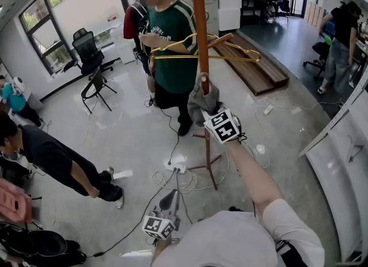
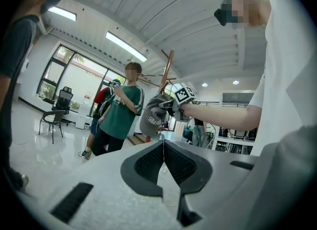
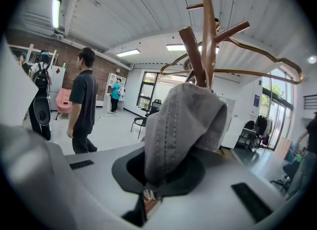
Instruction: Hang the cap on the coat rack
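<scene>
Left tongs [image 1: 171,195], low at six o'clock in the head view, are pinched together and empty, idle because one hand seems enough. Toward twelve o'clock, the right tongs [image 1: 207,115] clamp the grey cap [image 1: 201,100] by its edge, lifting its crown to the coat rack [image 1: 199,30] pole just below the pegs, probably to hook it on beside the gold hanger [image 1: 241,58].
</scene>
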Available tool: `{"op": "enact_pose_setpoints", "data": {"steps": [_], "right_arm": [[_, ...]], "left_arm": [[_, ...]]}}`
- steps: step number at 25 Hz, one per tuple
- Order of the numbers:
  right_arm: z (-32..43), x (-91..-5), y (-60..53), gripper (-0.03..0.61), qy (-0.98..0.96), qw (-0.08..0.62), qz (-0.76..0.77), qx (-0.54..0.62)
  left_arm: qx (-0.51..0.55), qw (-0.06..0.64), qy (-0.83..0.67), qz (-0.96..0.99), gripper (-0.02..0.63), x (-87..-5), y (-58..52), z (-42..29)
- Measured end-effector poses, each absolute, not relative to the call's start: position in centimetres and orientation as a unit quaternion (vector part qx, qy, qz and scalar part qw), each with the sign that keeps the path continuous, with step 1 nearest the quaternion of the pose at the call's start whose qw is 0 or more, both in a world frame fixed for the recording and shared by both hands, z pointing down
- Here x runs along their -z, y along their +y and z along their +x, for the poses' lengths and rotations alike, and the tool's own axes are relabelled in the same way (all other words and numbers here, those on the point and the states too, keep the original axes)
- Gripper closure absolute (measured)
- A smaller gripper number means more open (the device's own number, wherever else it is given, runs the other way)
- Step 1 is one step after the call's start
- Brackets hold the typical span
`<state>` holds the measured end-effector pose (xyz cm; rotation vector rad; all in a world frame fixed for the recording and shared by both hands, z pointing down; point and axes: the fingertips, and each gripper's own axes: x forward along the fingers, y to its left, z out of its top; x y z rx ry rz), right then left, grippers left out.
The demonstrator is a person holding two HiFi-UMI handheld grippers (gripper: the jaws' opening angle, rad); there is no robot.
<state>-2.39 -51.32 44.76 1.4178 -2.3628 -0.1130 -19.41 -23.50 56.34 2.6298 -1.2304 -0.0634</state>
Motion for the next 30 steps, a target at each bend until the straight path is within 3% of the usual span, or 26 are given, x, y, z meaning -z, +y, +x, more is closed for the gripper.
{"op": "enact_pose_setpoints", "data": {"steps": [4,5,8,10,30], "right_arm": [[-2.6,-44.9,-51.1,0.557,-0.845,0.186,0.5,0.039],[-2.6,-45.0,-51.0,0.526,-0.846,0.183,0.499,0.039],[-3.4,-45.2,-50.6,0.352,-0.852,0.174,0.492,0.033],[-3.8,-45.2,-50.6,0.308,-0.854,0.172,0.491,0.03],[-3.8,-43.8,-47.3,0.296,-0.859,0.14,0.491,0.028]], "left_arm": [[0.021,0.119,-0.421,0.899,0.603,-56.4,-23.5,-19.5],[0.021,0.118,-0.421,0.899,0.603,-56.5,-23.4,-19.5],[0.019,0.116,-0.418,0.901,0.603,-56.5,-23.1,-19.6],[0.021,0.115,-0.416,0.902,0.603,-56.2,-23.1,-19.6],[0.018,0.114,-0.403,0.908,0.603,-56.2,-23.6,-18.8]]}}
